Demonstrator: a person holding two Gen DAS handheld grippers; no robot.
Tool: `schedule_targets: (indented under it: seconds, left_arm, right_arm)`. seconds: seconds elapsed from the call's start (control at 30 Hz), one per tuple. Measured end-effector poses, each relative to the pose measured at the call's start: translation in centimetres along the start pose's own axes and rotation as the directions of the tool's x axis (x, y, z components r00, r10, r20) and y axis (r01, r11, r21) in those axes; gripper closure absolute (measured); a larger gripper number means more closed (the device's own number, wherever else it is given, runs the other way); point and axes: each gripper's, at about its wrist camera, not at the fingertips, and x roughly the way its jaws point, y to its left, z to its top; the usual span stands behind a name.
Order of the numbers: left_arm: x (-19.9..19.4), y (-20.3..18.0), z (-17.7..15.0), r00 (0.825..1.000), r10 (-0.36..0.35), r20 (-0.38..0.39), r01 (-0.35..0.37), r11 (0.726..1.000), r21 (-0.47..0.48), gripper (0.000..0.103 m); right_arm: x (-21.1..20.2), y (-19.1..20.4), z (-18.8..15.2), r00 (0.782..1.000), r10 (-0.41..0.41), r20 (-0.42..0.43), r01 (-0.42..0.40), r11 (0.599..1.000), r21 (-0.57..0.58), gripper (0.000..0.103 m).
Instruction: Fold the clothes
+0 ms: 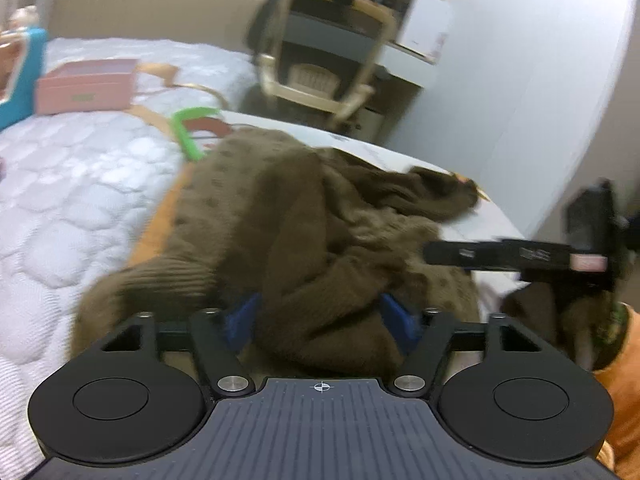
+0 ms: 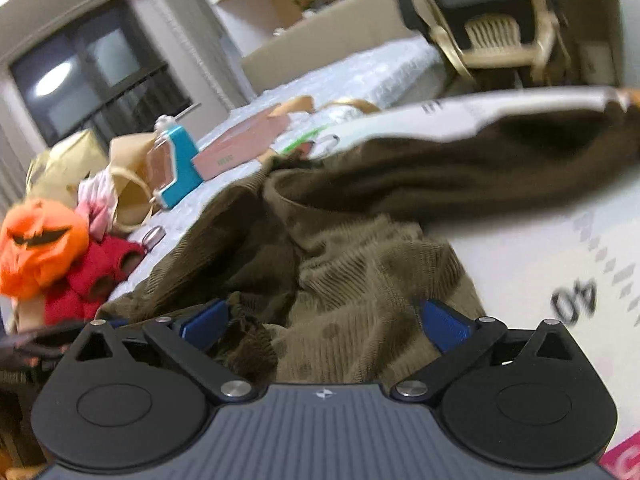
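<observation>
Left wrist view: a bed with a white quilted cover (image 1: pixel 80 184) fills the left and far side; a white printed board (image 1: pixel 400 156) lies along its right edge. On the board a brown knitted sweater (image 1: pixel 304 216) lies crumpled and unfolded, one sleeve thrown out to the far right. A pink box (image 1: pixel 84 88) and a green hanger (image 1: pixel 188 128) lie on the bed beyond it.

The left gripper (image 1: pixel 320 320) has its blue fingers (image 1: pixel 240 320) either side of a thick roll of the sweater's near edge; they appear clamped on it. In the right wrist view the right gripper (image 2: pixel 324 320) stands with fingers apart, knit between them but not pinched.

Judgement: the spreading step is in hand; no fold is made. Next move calls for the right gripper to close on the hem, then both to draw the sweater flat.
</observation>
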Motion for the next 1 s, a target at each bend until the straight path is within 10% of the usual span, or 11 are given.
schedule_targets:
  seconds: [0.1, 0.17, 0.3, 0.37, 0.47, 0.53, 0.67, 0.77, 0.9, 1.0]
  left_arm:
    - [0.4, -0.7, -0.1, 1.0, -0.015, -0.003, 0.015, 0.999, 0.036, 0.07]
    - [0.2, -0.7, -0.2, 1.0, -0.016, 0.005, 0.016, 0.999, 0.037, 0.069]
    - [0.3, -0.5, -0.5, 0.999, -0.018, -0.029, 0.019, 0.999, 0.026, 0.016]
    - [0.9, -1.3, -0.9, 0.999, -0.024, -0.048, 0.027, 0.998, 0.054, 0.02]
    - [1.9, -3.1, -1.0, 0.999, 0.013, -0.037, -0.008, 0.989, 0.148, 0.048]
    - [2.4, -3.3, -0.5, 0.998, 0.065, 0.001, -0.064, 0.977, 0.204, 0.09]
    - [2.2, -2.0, 1.5, 0.982, 0.157, 0.102, -0.178, 0.95, 0.255, 0.094]
    - [0.3, 0.8, 4.4, 0.938, 0.271, 0.217, -0.321, 0.914, 0.248, 0.095]
    - [-2.3, 8.7, 8.7, 0.79, 0.516, 0.331, -0.585, 0.796, 0.156, 0.096]
    - [-2.9, 15.4, 10.5, 0.714, 0.638, 0.289, -0.677, 0.734, 0.052, 0.095]
  right_arm:
    - [-0.3, -0.7, -0.1, 0.999, 0.026, 0.029, -0.028, 0.996, 0.087, 0.0]
    - [-0.4, -0.9, -0.4, 0.998, 0.034, 0.045, -0.039, 0.994, 0.101, 0.0]
    - [-0.5, -0.7, -1.1, 0.996, 0.039, 0.074, -0.045, 0.995, 0.087, 0.0]
    - [-0.5, 0.0, -1.4, 0.997, 0.016, 0.078, -0.019, 0.999, 0.035, 0.0]
    - [-0.4, 0.1, -1.4, 0.997, 0.021, 0.078, -0.023, 1.0, 0.021, 0.0]
    - [-0.6, -0.6, -1.4, 0.995, 0.049, 0.09, -0.054, 0.997, 0.055, 0.0]
    - [-0.7, -1.3, -1.3, 0.992, 0.074, 0.099, -0.083, 0.993, 0.089, 0.0]
    - [-0.5, -0.5, -1.3, 0.996, 0.042, 0.084, -0.048, 0.997, 0.068, 0.0]
    - [0.2, 1.0, -0.6, 1.0, -0.001, 0.004, 0.001, 1.0, -0.011, 0.0]
    - [0.7, 2.2, 1.2, 0.997, -0.005, -0.081, 0.002, 0.999, -0.04, 0.0]
